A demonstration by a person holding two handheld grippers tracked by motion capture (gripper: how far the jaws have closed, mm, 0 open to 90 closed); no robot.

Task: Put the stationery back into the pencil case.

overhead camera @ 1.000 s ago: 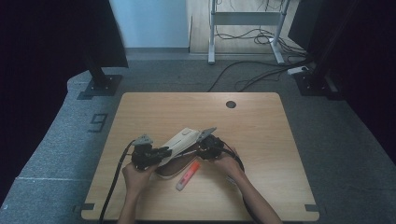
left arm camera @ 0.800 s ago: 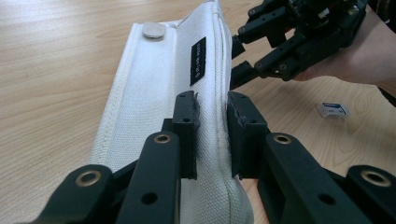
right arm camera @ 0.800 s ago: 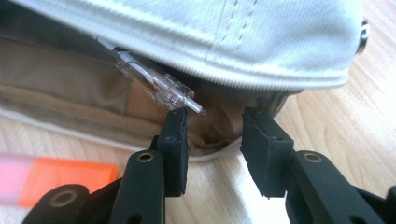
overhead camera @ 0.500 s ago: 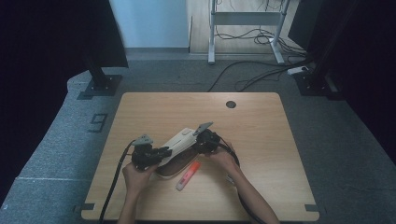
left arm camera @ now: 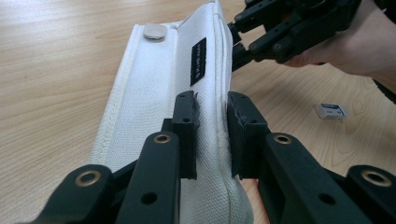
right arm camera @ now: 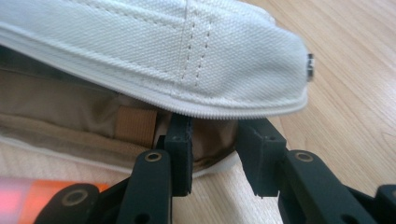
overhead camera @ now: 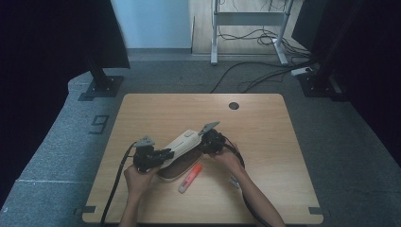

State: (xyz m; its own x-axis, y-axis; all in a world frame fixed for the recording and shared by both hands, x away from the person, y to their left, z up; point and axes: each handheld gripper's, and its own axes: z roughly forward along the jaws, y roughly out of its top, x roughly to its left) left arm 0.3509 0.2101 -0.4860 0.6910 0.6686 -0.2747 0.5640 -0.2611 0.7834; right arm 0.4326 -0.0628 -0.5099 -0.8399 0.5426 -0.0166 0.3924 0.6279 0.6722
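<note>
While left tongs [left arm camera: 212, 121] clamp one pouch [overhead camera: 182, 146], right tongs [right arm camera: 215, 135] gape beside one marker [overhead camera: 190, 171].

Dim overhead view (sharp close-ups)

My left tool [overhead camera: 163, 153] and right tool [overhead camera: 204, 142] are matte black, built from linked bars with round metal rivets and blocky ribbed pads [left arm camera: 187, 116]. Each carries a grey three-cornered plate [overhead camera: 208, 127] and trails a black cable [overhead camera: 116, 182]. My forearms are bare, no sleeves.
</note>
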